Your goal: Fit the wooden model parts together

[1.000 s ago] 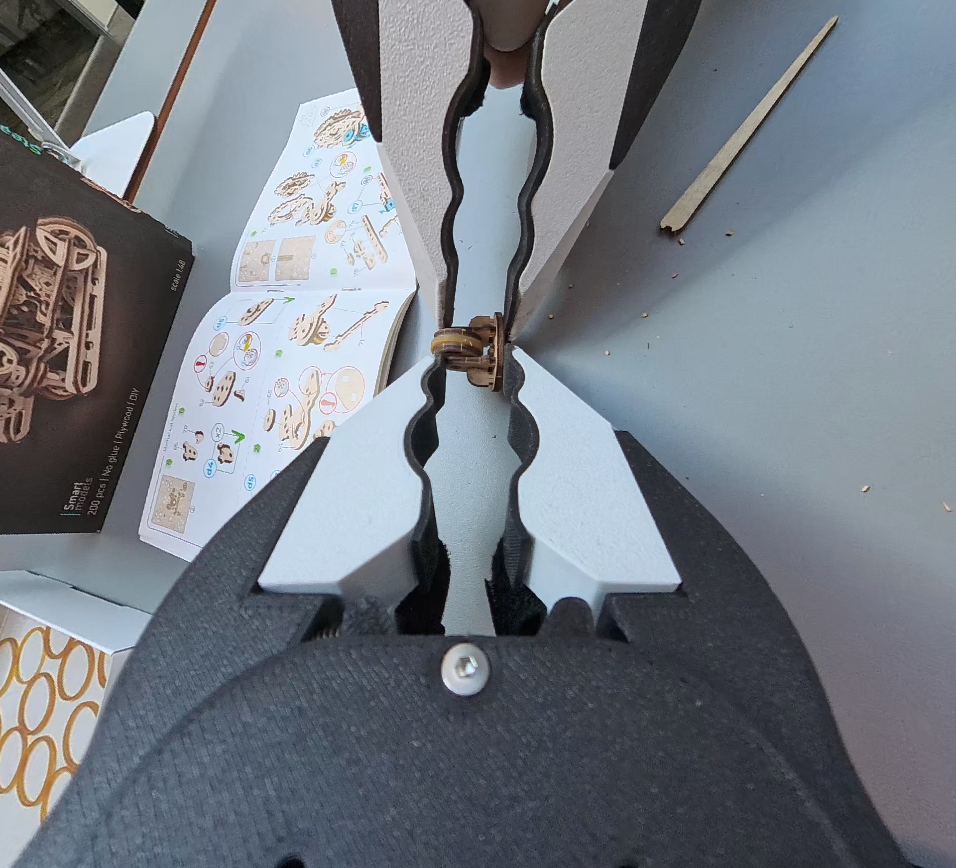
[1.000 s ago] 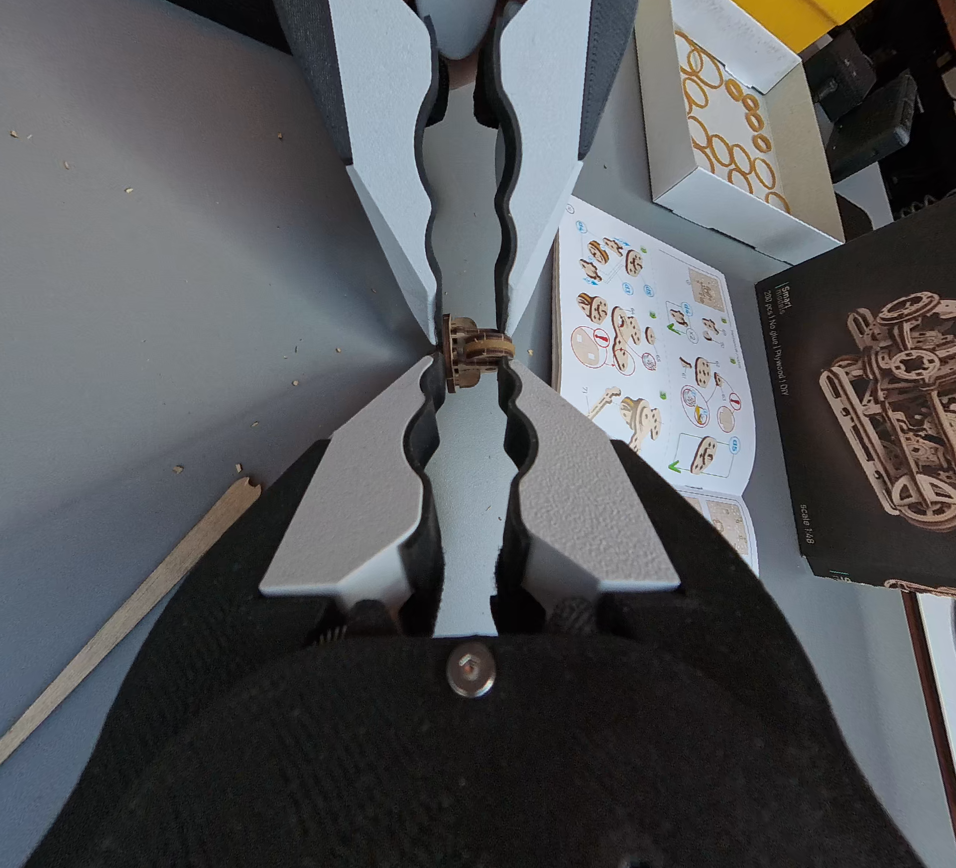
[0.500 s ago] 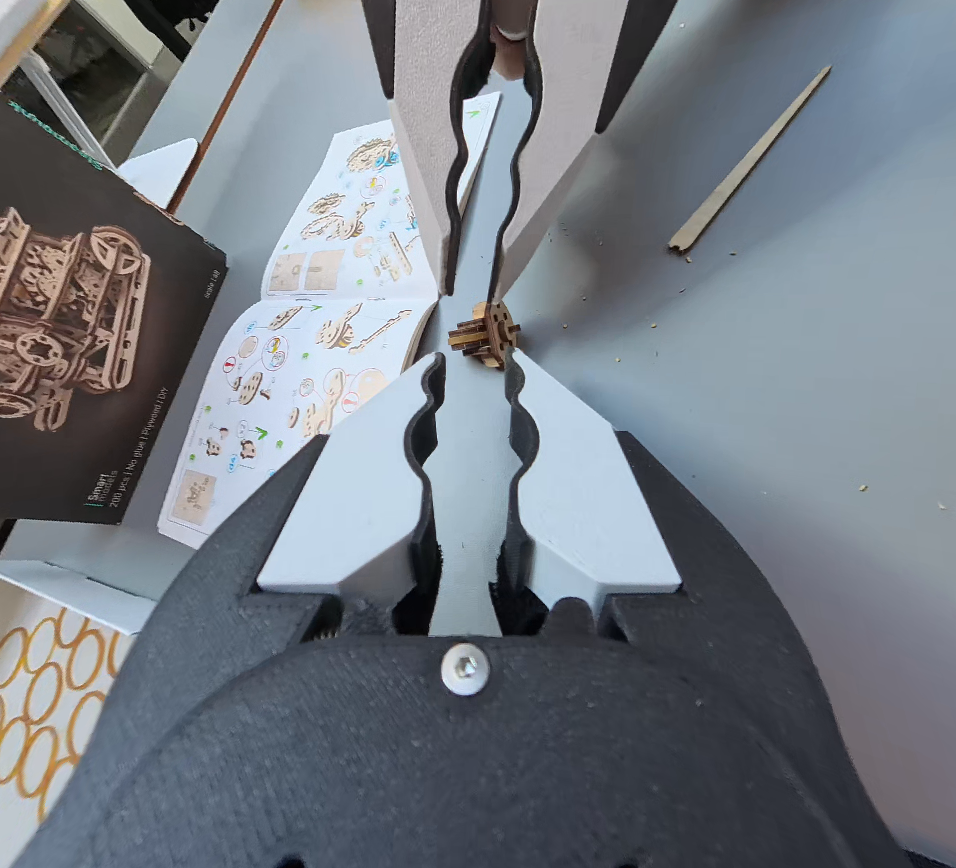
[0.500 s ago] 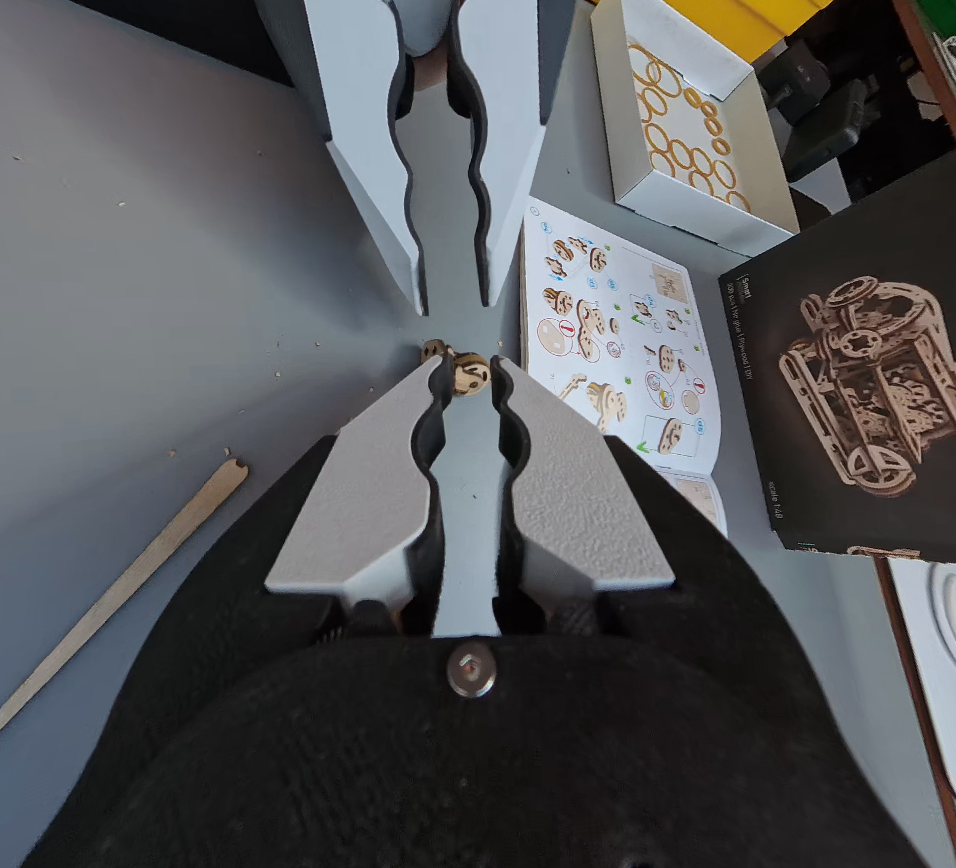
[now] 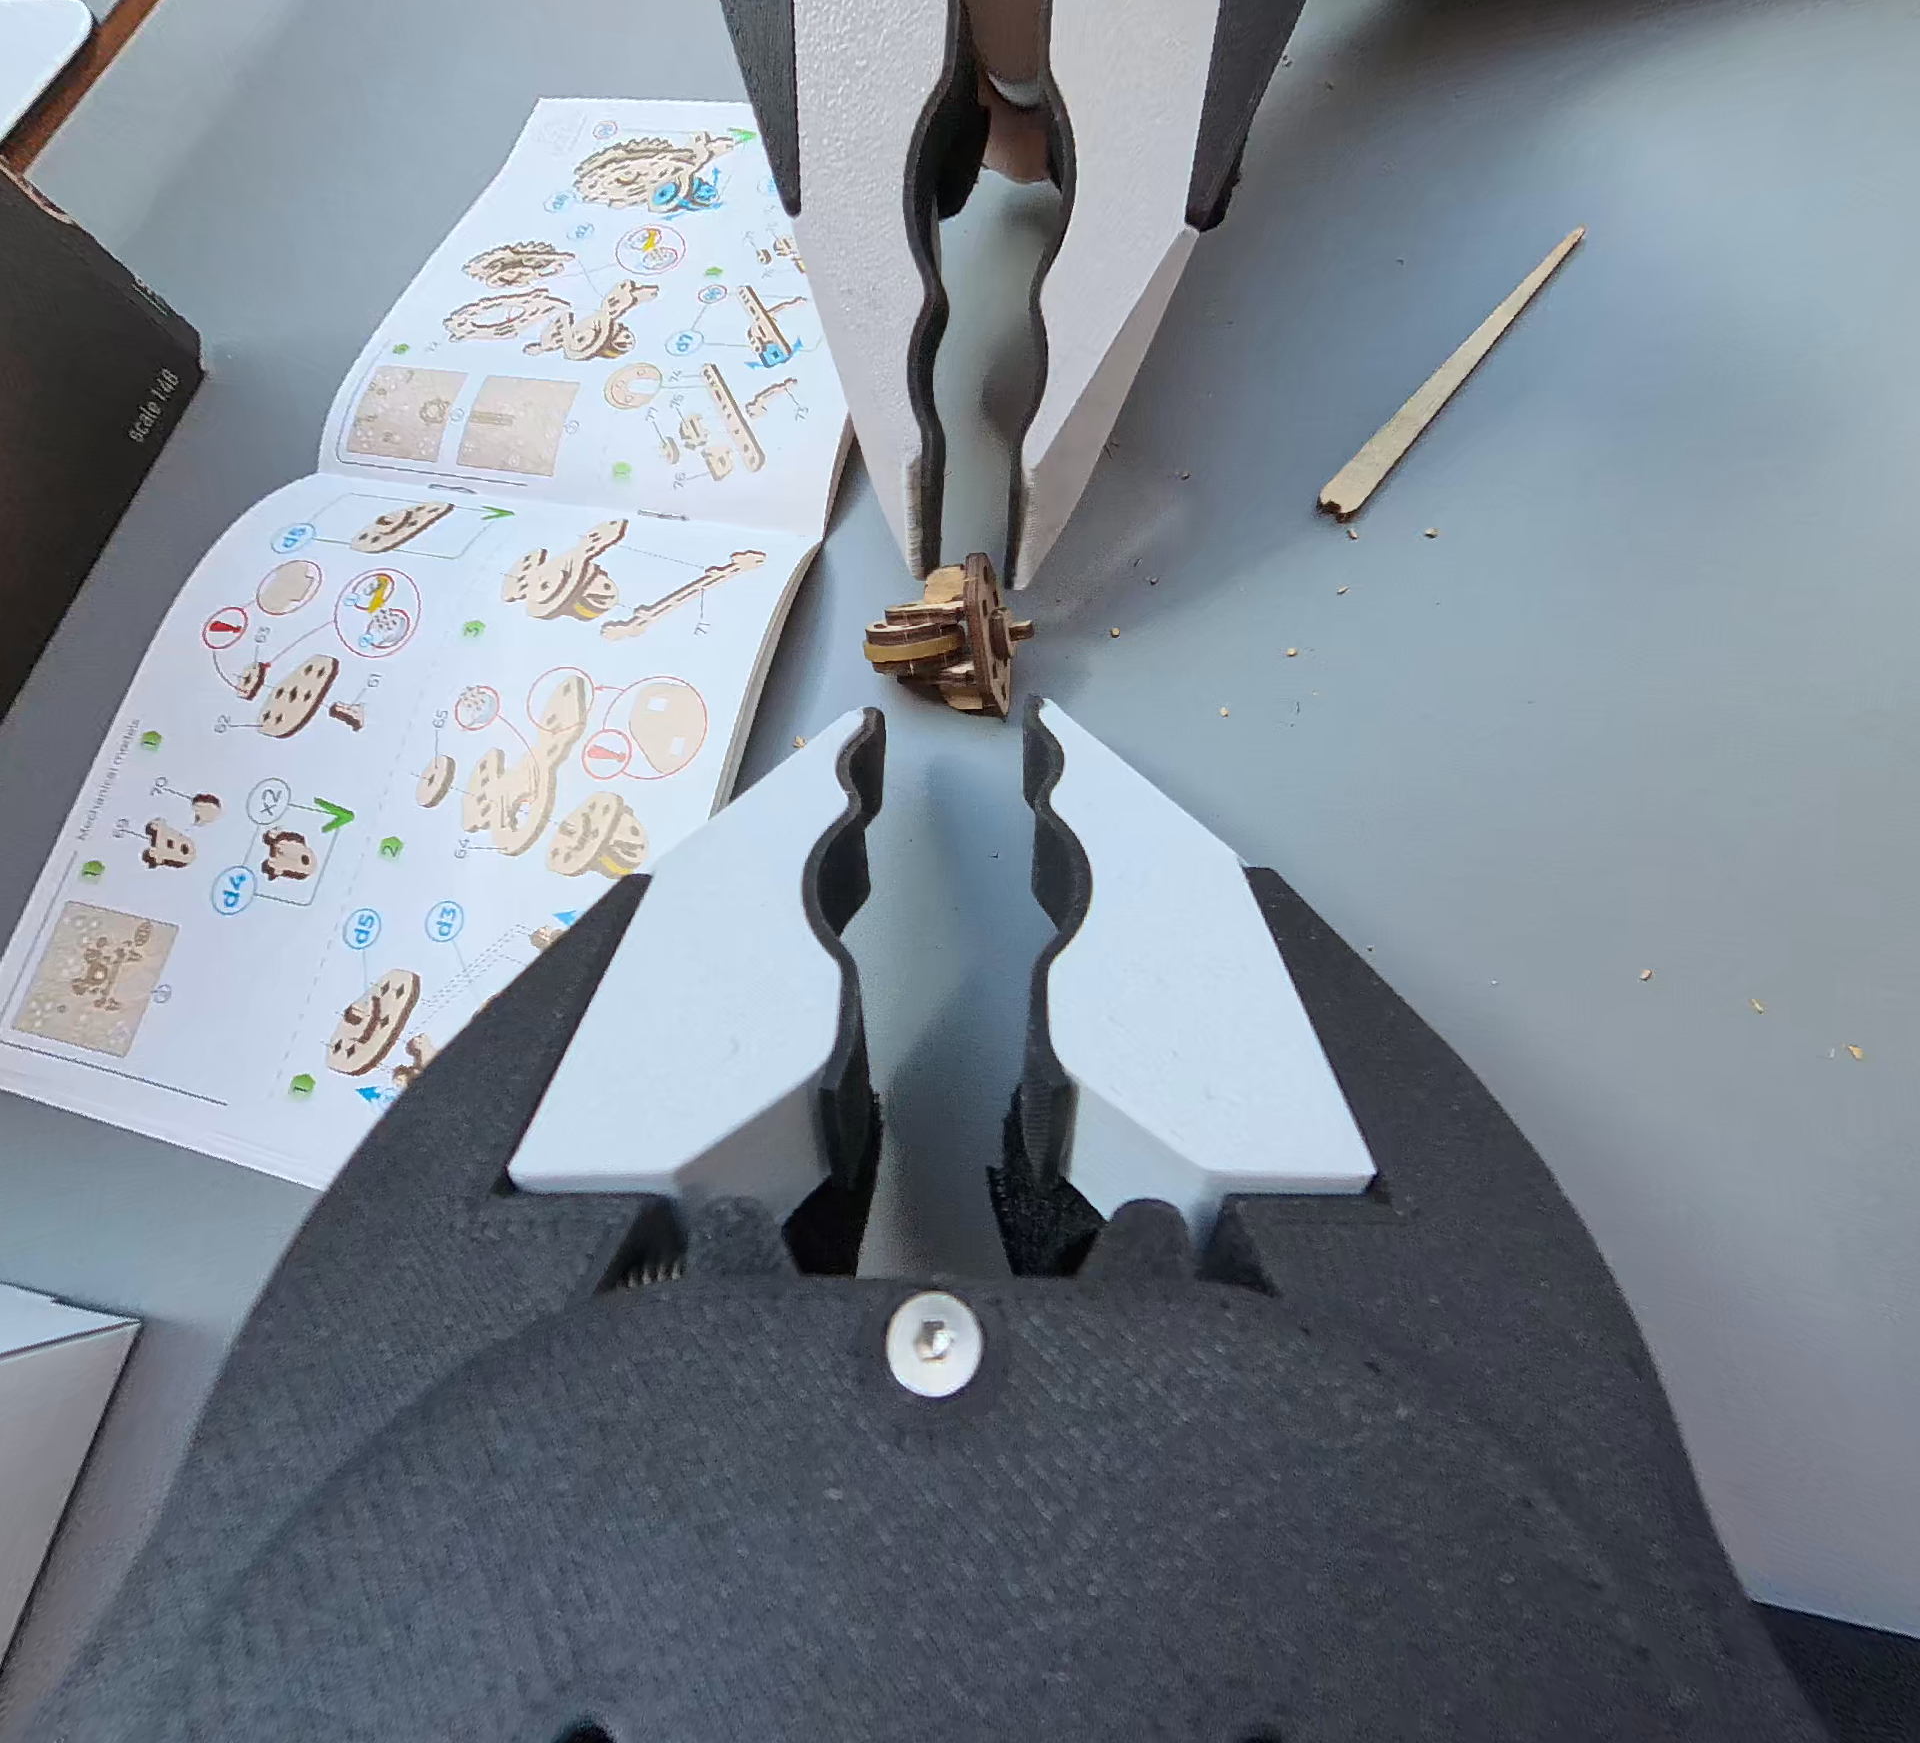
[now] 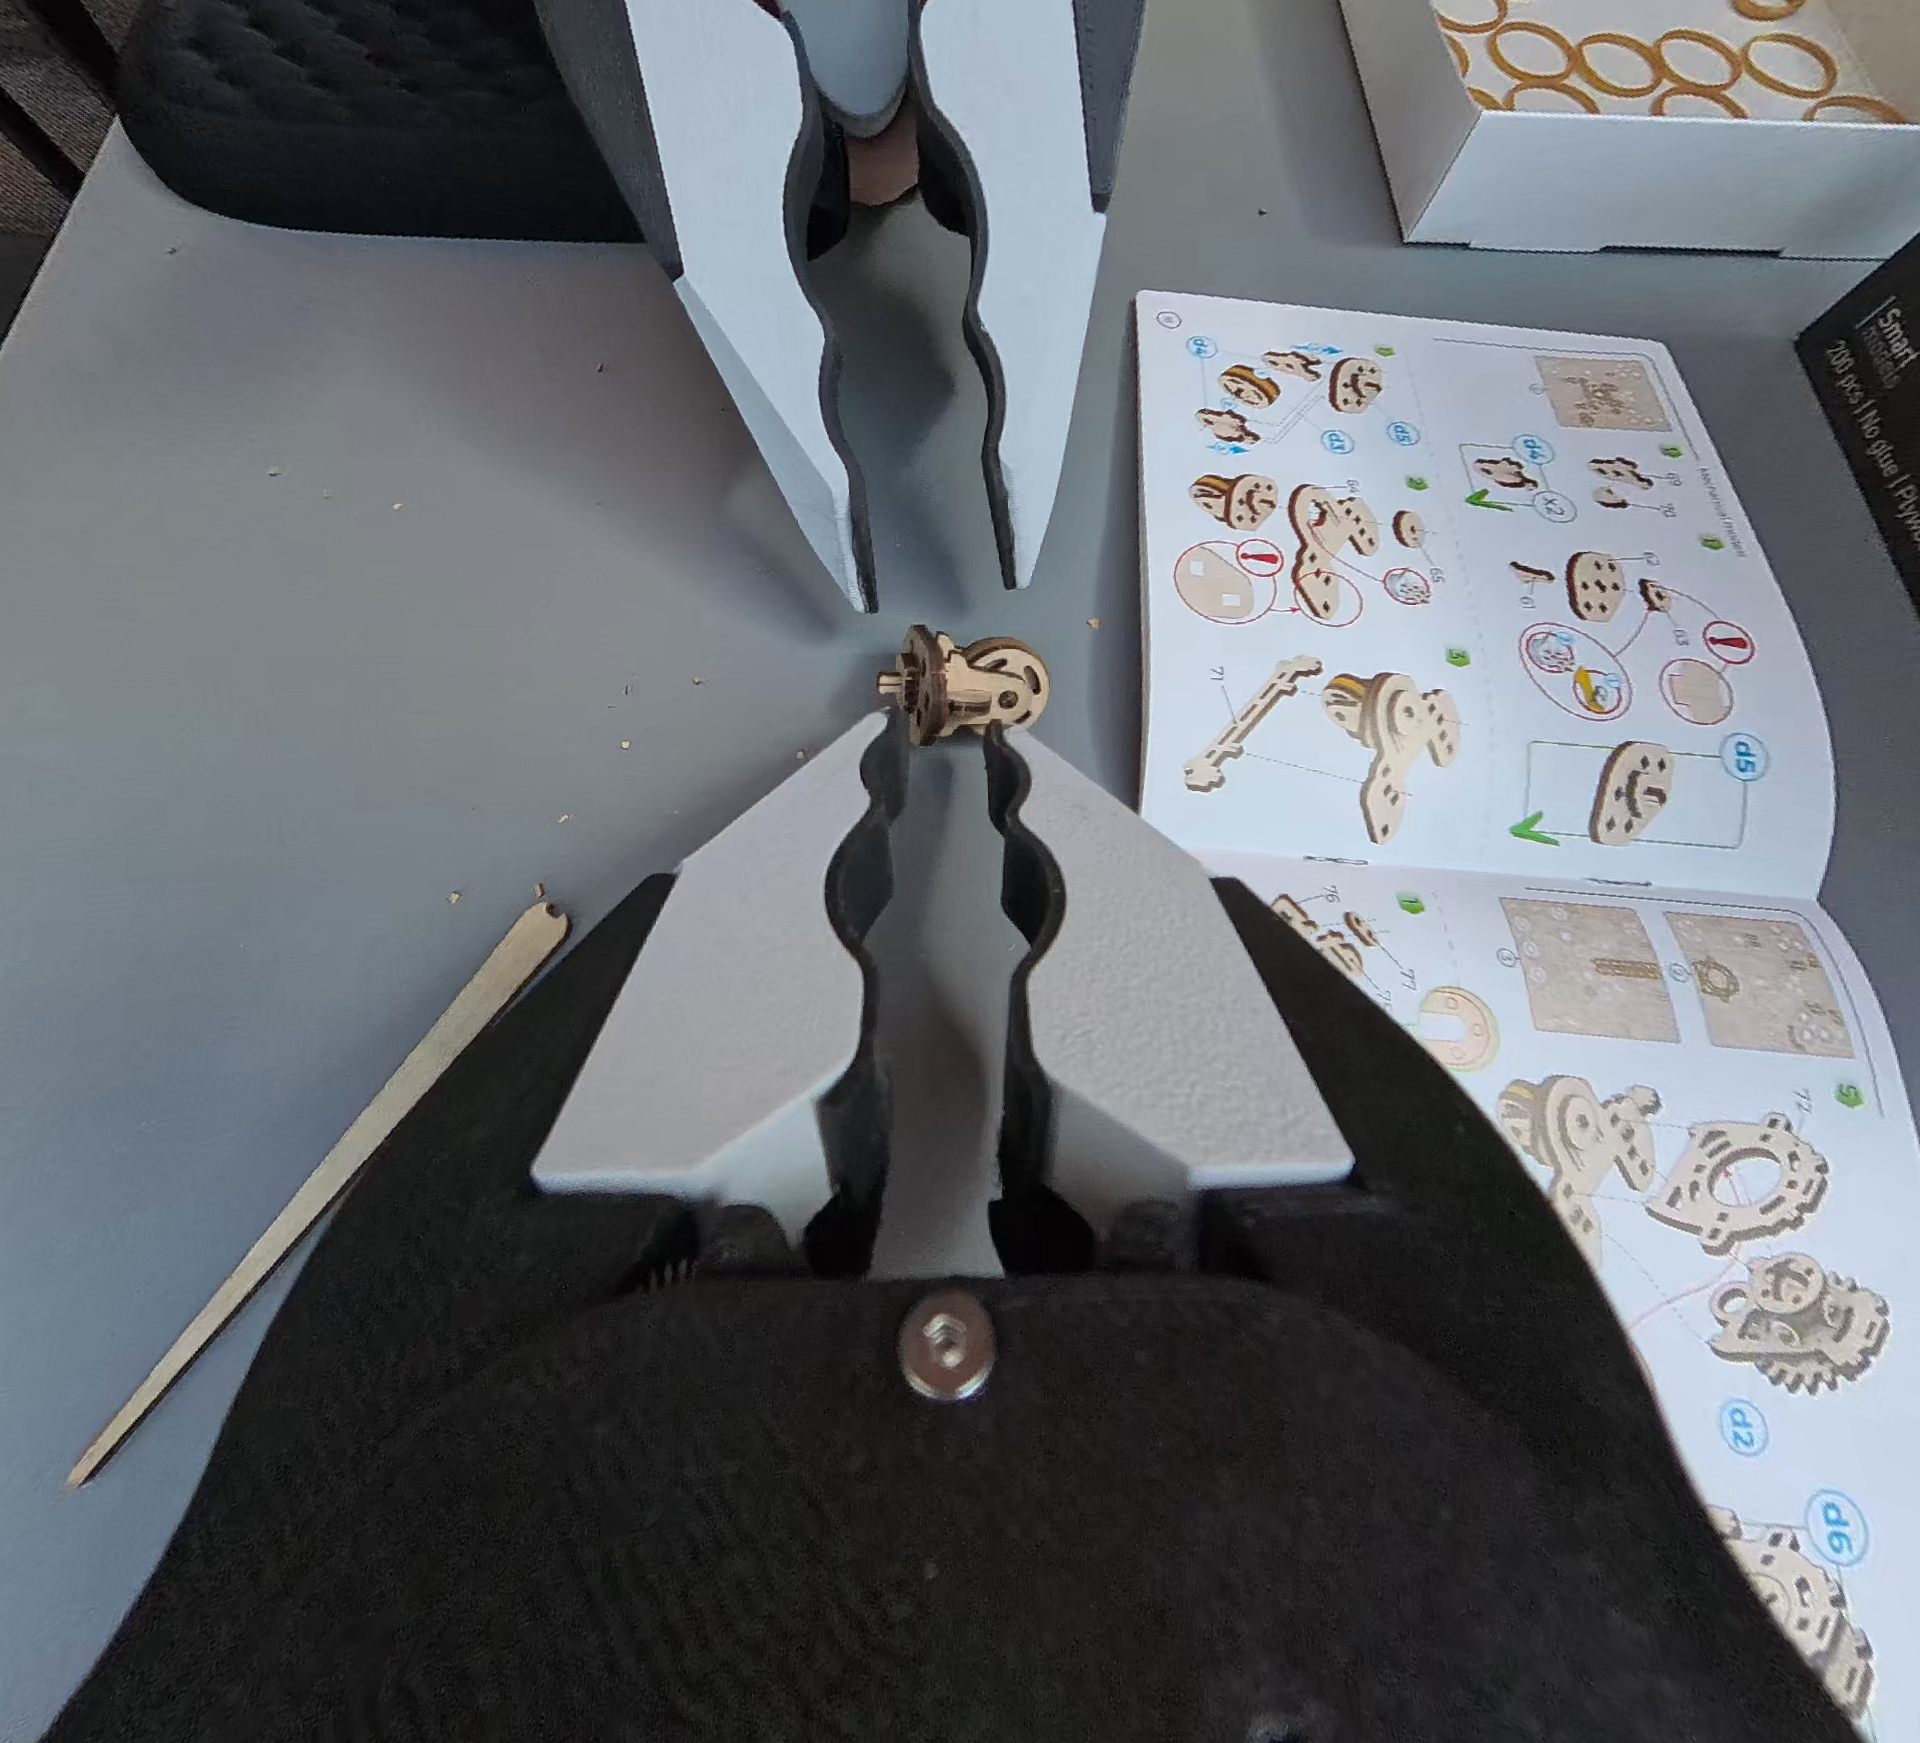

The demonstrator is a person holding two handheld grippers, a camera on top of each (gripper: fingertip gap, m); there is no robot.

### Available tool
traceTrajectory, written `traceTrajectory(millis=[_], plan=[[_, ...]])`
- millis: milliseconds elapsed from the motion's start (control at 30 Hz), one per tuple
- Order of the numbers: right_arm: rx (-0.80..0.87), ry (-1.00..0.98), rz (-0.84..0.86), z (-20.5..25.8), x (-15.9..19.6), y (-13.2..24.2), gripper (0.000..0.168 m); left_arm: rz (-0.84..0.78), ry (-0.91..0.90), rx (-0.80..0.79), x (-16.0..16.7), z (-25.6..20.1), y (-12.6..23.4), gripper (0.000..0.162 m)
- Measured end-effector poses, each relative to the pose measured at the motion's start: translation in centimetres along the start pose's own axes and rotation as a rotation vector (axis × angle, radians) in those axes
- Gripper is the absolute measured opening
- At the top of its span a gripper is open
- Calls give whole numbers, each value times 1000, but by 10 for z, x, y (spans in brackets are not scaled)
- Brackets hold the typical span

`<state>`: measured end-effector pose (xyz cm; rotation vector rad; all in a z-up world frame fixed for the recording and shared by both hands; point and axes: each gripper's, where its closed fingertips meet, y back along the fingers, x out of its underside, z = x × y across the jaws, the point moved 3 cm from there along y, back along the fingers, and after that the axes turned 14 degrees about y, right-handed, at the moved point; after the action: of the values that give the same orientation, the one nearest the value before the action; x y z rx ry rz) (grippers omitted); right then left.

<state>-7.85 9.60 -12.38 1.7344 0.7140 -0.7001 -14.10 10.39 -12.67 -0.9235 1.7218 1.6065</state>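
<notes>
A small wooden assembly (image 5: 951, 644) of discs on a short axle, with a yellow band, sits between the two facing grippers just above the grey table. My right gripper (image 6: 943, 735) is shut on the assembly's (image 6: 966, 680) near edge with its fingertips only. It also shows in the left wrist view (image 5: 971, 571). My left gripper (image 5: 951, 714) is part open and holds nothing. Its tips stand a short gap from the assembly, as the right wrist view shows from the far side (image 6: 940, 597).
An open instruction booklet (image 5: 468, 706) (image 6: 1455, 602) lies beside the grippers. A thin wooden stick (image 5: 1449, 379) (image 6: 312, 1184) lies on the other side. A black box (image 5: 73, 405), a white box of rubber rings (image 6: 1621, 166) and a black cushion (image 6: 343, 93) border the table. Wood crumbs are scattered. The grippers are tip to tip, or close to it.
My left gripper let go of the assembly and drew back a little. The right gripper kept hold of it. Both grippers have come lower, closer to the table.
</notes>
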Motion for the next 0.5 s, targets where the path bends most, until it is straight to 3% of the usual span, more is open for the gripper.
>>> traceTrajectory(millis=[233, 300, 500], plan=[[9, -7, -1, -4, 1, -2, 10, 22, 27, 22, -1, 2, -5, 12], [7, -2, 2, -4, 0, -3, 4, 26, 17, 37, -1, -1, -5, 0], [-8, -50, -20, -4, -1, -2, 2, 19, 25, 42, -1, -1, -4, 0]])
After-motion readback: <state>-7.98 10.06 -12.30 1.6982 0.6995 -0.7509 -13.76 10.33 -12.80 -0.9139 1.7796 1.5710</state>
